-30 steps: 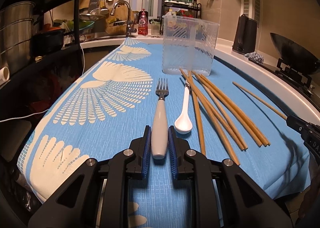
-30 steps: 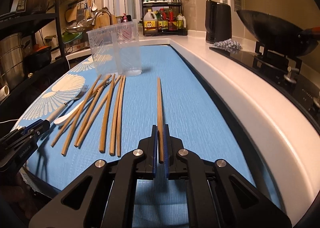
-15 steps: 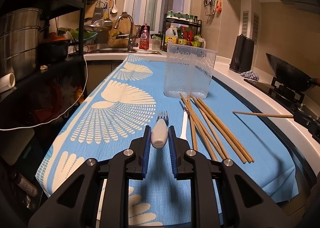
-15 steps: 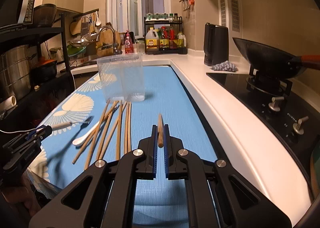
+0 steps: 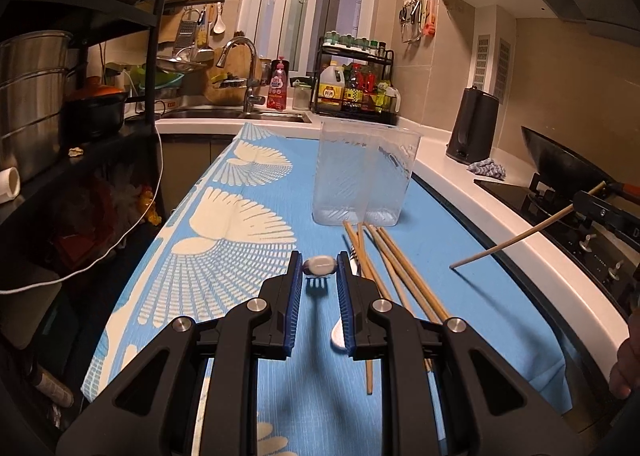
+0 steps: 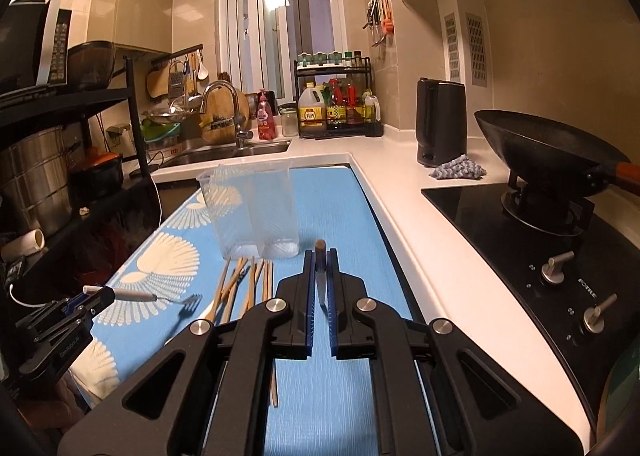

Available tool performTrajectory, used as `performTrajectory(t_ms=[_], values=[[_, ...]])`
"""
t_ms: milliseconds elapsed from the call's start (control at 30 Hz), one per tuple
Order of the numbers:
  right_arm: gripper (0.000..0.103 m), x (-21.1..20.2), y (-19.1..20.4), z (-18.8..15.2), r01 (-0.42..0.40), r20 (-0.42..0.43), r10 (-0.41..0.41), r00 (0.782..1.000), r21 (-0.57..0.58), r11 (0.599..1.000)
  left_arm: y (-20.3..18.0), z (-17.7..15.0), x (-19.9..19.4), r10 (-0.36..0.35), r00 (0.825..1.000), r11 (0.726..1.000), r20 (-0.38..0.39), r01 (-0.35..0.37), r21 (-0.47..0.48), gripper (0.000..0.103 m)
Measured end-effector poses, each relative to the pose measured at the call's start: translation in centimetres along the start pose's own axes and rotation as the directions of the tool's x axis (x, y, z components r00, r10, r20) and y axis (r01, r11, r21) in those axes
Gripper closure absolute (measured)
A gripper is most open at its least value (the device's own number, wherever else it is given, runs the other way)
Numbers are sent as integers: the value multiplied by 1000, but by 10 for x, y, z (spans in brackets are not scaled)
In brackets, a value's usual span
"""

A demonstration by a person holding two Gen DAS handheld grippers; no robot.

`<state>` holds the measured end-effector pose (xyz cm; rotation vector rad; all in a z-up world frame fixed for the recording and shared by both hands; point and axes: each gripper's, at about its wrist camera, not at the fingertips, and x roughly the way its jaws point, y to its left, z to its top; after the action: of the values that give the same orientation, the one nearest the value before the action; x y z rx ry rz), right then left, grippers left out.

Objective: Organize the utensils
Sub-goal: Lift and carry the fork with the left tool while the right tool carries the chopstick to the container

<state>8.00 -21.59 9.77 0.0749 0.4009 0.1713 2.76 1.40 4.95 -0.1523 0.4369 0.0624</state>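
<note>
We grip the fork in our left claw and a chopstick in our right claw, both above the table.

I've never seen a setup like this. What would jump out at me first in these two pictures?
Two black grippers held above a blue patterned cloth: the left gripper clamps a white-handled fork, the right gripper a single chopstick, both lifted off the counter. Beyond them stands a clear plastic container, with more chopsticks fanned out on the cloth before it.
</note>
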Motion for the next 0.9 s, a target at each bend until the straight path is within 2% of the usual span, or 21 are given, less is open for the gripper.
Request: performTrajectory(t_ms=[367, 500, 700, 900], values=[[97, 20, 3, 43, -49, 22, 49, 999, -7, 999, 8, 58, 17, -35, 999, 999, 4, 35, 20, 85], [98, 27, 4, 57, -80, 16, 80, 997, -5, 997, 13, 82, 37, -67, 996, 998, -54, 67, 15, 85], [98, 35, 11, 82, -119, 25, 119, 993, -18, 993, 19, 123, 65, -67, 990, 998, -127, 68, 1, 86], [98, 48, 21, 123, -157, 44, 158, 986, -31, 987, 32, 176, 73, -46, 995, 999, -93, 44, -31, 86]])
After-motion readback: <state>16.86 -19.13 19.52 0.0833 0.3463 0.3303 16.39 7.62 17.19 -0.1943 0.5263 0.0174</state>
